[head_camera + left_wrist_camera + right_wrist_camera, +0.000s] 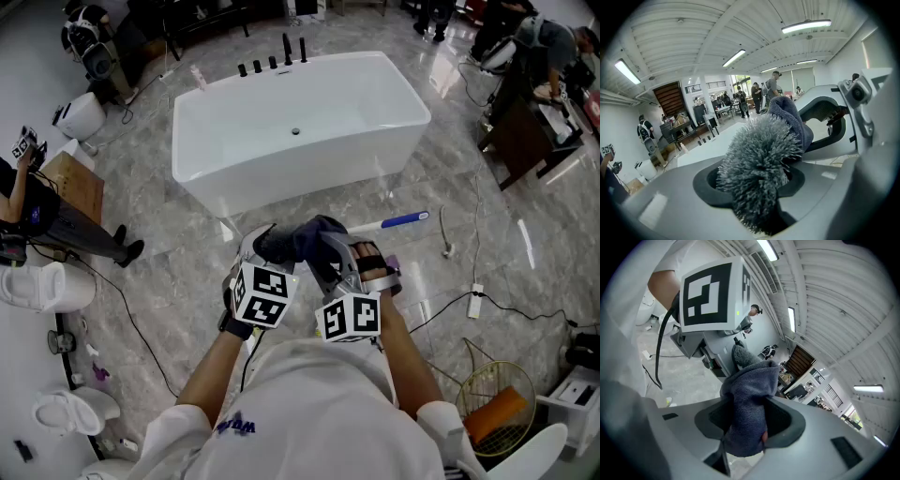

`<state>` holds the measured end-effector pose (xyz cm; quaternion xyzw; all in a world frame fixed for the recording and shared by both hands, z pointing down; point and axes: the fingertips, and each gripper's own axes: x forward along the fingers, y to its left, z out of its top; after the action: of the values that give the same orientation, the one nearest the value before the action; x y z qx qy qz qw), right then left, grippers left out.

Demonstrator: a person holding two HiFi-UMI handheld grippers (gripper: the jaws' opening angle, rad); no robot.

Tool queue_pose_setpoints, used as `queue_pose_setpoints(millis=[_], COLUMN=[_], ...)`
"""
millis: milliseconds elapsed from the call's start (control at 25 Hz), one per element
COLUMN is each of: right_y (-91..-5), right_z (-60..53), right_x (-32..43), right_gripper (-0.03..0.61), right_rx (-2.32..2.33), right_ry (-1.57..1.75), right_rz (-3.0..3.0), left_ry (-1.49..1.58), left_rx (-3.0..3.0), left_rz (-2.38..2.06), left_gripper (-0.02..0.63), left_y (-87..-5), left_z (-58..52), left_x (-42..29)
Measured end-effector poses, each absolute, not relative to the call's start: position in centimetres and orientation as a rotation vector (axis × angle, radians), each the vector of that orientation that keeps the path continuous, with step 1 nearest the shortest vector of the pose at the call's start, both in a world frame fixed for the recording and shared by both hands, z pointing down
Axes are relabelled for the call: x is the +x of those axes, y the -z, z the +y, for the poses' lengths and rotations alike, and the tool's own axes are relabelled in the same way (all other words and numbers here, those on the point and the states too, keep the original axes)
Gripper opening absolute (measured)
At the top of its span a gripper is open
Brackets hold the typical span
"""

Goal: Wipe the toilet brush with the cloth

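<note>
In the head view both grippers meet in front of me over the marble floor. My left gripper (267, 246) is shut on the toilet brush, whose grey bristle head (759, 164) fills the space between its jaws. The brush's white handle with a blue end (401, 221) sticks out to the right. My right gripper (342, 253) is shut on a dark blue cloth (747, 404), which bunches up between its jaws. The cloth (300, 239) drapes over the brush head and touches the bristles (739, 354) on their far side (792, 117).
A white bathtub (300, 131) stands just ahead. A power strip (475, 300) and cables lie on the floor at right, with a wire basket (492, 394) near my right elbow. Toilets (42, 286) and a seated person (37, 211) are at left.
</note>
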<state>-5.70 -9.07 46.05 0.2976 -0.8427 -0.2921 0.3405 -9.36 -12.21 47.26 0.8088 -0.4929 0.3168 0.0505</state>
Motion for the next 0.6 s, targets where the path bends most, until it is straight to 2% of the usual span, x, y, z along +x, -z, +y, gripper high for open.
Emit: queue_pose_setpoints(millis=[280, 600], right_y=[-45.5, -45.8], right_z=[-9.9, -10.2], right_x=[-6.7, -8.1], right_gripper=[0.186, 0.210], right_rx=[0.703, 0.632], right_ry=[0.627, 0.835], right_rz=[-2.300, -2.161], left_ry=[-0.860, -0.765], left_rx=[2.537, 2.476], left_rz=[-1.560, -1.515], left_gripper=[0.183, 0.178], left_y=[-46.7, -46.9], left_z=[-13.0, -12.8], left_x=[-10.4, -10.9])
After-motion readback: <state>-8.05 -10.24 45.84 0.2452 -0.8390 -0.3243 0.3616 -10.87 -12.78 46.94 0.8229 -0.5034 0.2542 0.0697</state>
